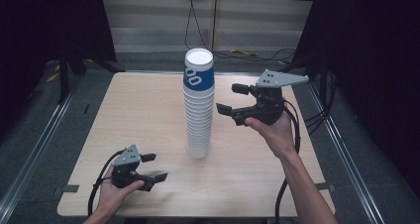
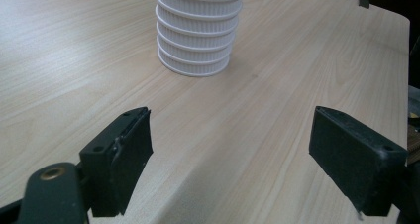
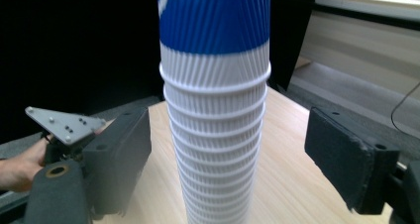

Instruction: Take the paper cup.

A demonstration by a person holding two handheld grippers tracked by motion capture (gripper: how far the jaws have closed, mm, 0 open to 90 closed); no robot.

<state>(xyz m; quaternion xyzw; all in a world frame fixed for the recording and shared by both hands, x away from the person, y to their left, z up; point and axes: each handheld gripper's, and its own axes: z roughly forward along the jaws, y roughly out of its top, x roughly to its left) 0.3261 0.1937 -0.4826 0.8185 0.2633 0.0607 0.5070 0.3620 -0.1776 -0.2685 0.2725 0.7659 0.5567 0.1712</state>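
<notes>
A tall stack of white ribbed paper cups (image 1: 199, 120) stands upright at the middle of the wooden table (image 1: 143, 110). Its top cup (image 1: 199, 74) has a blue band. My right gripper (image 1: 226, 98) is held up to the right of the stack, level with its upper half. It is open and its jaws point at the cups without touching them. In the right gripper view the stack (image 3: 215, 135) rises straight ahead of the wide-apart jaws. My left gripper (image 1: 158, 167) sits low near the front left edge, open and empty, aimed at the stack's base (image 2: 195, 50).
Metal rails (image 1: 34, 149) run along both sides of the table, with dark curtains beyond. Black cables (image 1: 198, 30) lie on the floor behind the far edge. The far left hand and its grey plate (image 3: 62, 125) appear past the stack in the right gripper view.
</notes>
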